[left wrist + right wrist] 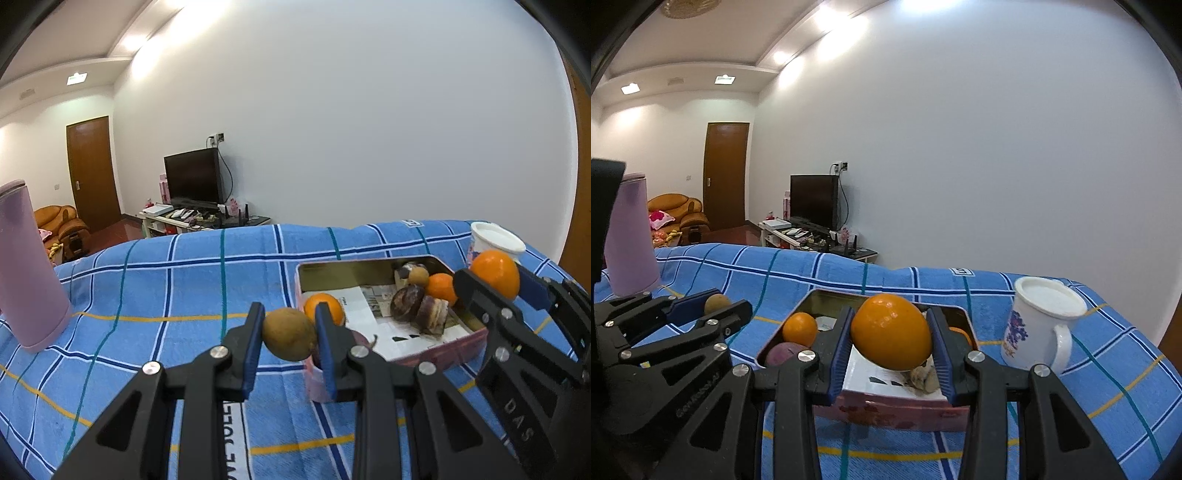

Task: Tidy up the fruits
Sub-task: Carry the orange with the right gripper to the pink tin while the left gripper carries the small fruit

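Observation:
A pink tin box (436,354) lined with newspaper sits on the blue checked cloth and holds an orange (325,308), a smaller orange (441,288), dark brown fruits (406,304) and a small tan fruit (418,275). My left gripper (290,338) is shut on a brown round fruit (289,334), held above the box's near left corner. My right gripper (891,338) is shut on a large orange (890,332) above the box (897,410). The right gripper also shows in the left wrist view (495,280), over the box's right side.
A white mug (1039,325) stands right of the box. A tall pink tumbler (26,269) stands at the far left of the cloth. Behind the table are a TV on a low stand (194,181), a sofa and a wooden door.

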